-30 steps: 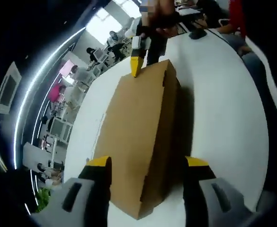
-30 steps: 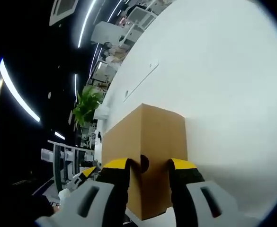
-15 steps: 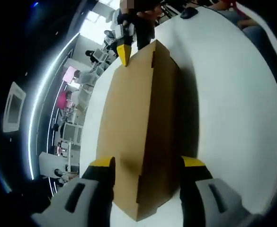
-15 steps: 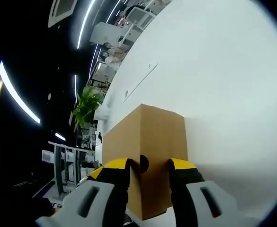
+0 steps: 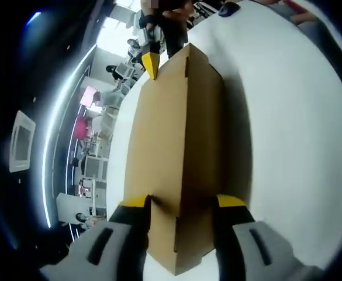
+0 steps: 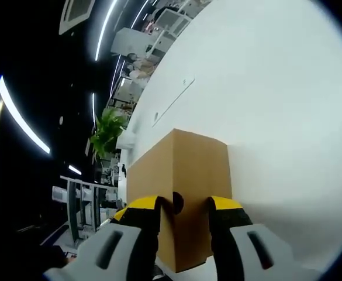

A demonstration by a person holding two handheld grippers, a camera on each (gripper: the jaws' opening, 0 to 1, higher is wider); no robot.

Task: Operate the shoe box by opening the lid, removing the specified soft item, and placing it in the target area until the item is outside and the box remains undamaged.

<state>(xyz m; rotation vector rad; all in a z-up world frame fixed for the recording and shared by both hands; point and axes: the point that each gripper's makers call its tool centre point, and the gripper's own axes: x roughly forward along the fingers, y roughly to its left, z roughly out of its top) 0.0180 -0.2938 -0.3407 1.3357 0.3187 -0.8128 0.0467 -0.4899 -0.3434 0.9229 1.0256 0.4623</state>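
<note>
The brown shoe box (image 5: 179, 146) lies closed on the white table (image 5: 287, 134). The left tool (image 5: 179, 205) straddles its near end, jaws pressed against both sides. At the opposite end the right tool (image 6: 179, 205) pinches the box wall beside a round hole, its yellow tip visible at the far top edge

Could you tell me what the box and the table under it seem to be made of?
Box: plain brown cardboard, matte, with visible folded edges and cut flap slits. Table: smooth white top with a soft sheen, probably laminate or painted board; the exact material is unclear.
</note>
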